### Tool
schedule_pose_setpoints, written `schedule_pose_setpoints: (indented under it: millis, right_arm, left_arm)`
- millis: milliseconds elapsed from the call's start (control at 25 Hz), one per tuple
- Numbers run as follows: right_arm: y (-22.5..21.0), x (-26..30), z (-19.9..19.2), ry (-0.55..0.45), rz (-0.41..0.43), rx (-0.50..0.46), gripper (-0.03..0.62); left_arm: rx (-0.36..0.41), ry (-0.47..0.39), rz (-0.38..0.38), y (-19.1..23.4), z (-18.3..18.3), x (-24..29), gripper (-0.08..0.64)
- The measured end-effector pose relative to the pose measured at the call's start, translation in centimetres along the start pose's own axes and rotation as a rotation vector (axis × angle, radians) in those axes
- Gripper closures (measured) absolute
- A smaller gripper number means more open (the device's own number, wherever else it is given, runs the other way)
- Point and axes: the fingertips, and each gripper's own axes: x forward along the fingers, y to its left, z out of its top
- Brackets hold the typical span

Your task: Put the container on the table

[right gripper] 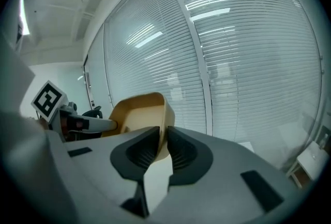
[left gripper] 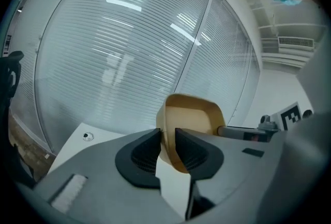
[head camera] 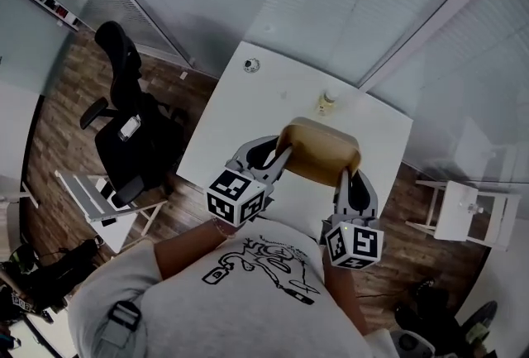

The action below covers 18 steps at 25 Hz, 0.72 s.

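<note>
over the surface (head camera: 273, 100): tan container (head camera: 318, 151), held aloft
my left gripper (left gripper: 166, 137): clamped on its left rim
right gripper (right gripper: 163, 137): clamped on its right rim

- The left gripper (head camera: 279, 155) is held out ahead of the chest, with its jaws clamped on the left wall of the container (head camera: 321, 151).
- The right gripper (head camera: 344, 179) is beside it, with its jaws pinching the container's right wall.
- The left forearm (head camera: 183, 250) and right forearm (head camera: 349, 294) reach forward from the torso, angling slightly inward.
</note>
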Motion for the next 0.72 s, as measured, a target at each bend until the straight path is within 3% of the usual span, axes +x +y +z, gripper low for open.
schedule_pose_setpoints:
  millis: [320, 720]
  right_arm:
    - [2.8, 1.6, -0.2, -0.007, -0.069, 0.010, 0.558]
    - [2.1, 2.2, -1.5, 0.029, -0.086, 0.019, 0.558]
  left_arm:
    - [0.018, 0.026, -0.070, 3.2, 0.8, -0.6, 0.479]
    - [0.003, 0.064, -0.080, 3.7, -0.6, 0.4, 0.479]
